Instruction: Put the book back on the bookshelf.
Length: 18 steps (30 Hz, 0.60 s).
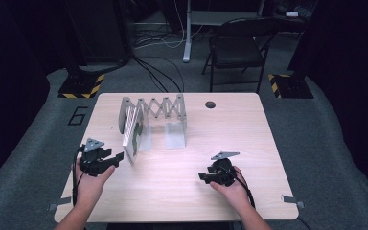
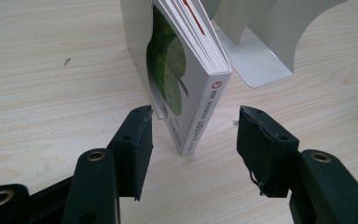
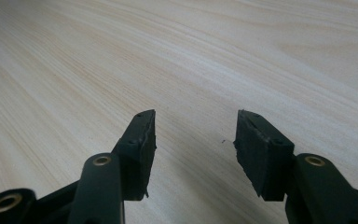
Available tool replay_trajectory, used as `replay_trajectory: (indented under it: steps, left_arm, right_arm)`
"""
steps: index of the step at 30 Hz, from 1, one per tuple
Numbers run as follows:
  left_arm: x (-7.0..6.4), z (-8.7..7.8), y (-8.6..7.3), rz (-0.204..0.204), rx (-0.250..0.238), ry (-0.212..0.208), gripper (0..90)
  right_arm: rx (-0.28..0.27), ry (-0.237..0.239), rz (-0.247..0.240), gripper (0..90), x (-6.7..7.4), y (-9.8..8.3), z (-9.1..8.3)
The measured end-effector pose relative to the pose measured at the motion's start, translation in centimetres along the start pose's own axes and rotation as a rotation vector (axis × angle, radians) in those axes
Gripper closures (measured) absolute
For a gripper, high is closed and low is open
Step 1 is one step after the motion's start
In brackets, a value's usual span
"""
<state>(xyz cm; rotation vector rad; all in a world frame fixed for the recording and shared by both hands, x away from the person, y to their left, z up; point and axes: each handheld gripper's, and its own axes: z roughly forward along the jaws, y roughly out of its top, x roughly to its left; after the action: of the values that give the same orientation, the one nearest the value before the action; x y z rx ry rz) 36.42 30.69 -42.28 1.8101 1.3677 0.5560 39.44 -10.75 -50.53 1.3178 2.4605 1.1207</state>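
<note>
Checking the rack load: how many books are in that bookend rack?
1. A single book stands upright at the left end of the expanding rack, in front of the left gripper. The remaining slots look empty.

A large dark figure 6 (image 1: 79, 115) is marked on the grey floor (image 1: 38, 143), at about ten o'clock from the table (image 1: 249, 143), just off its far left corner.

In the left gripper view, the white spine of the book (image 2: 205, 109) carries a small round red logo (image 2: 217, 85) near its top, and below that a line of dark print runs down the spine toward the table; the characters are too small and slanted to read. The book's front cover shows a green leaf picture, and no words can be made out on it.

Yellow-and-black hazard stripes (image 1: 96, 86) edge the two stand bases on the floor, at eleven and one o'clock from the table.
</note>
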Motion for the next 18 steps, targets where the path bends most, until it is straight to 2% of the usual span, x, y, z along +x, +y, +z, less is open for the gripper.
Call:
replay_trajectory:
  steps: [4, 5, 9, 13, 18]
  left_arm:
    - [0.1, -0.7, -0.7, 0.001, -0.021, -0.008, 45.5]
    - [0.2, -0.8, -0.9, 0.005, -0.013, -0.012, 45.5]
    - [0.5, -0.7, -1.9, 0.019, -0.004, -0.016, 45.5]
    - [0.8, -0.5, -3.1, 0.008, -0.013, -0.017, 45.5]
    - [1.0, 0.0, -4.7, 0.013, -0.003, -0.016, 45.5]
  right_arm:
    - [0.004, 0.000, 0.001, 47.9, 0.0, 0.0, 0.0]
    - [0.004, 0.000, 0.000, 47.9, 0.0, 0.0, 0.1]
    - [0.010, -0.004, 0.008, 47.9, 0.2, 0.0, 0.1]
    - [0.012, -0.003, 0.002, 47.8, 0.2, 0.0, 0.2]
    - [0.009, -0.002, -0.003, 47.8, 0.2, 0.0, 0.3]
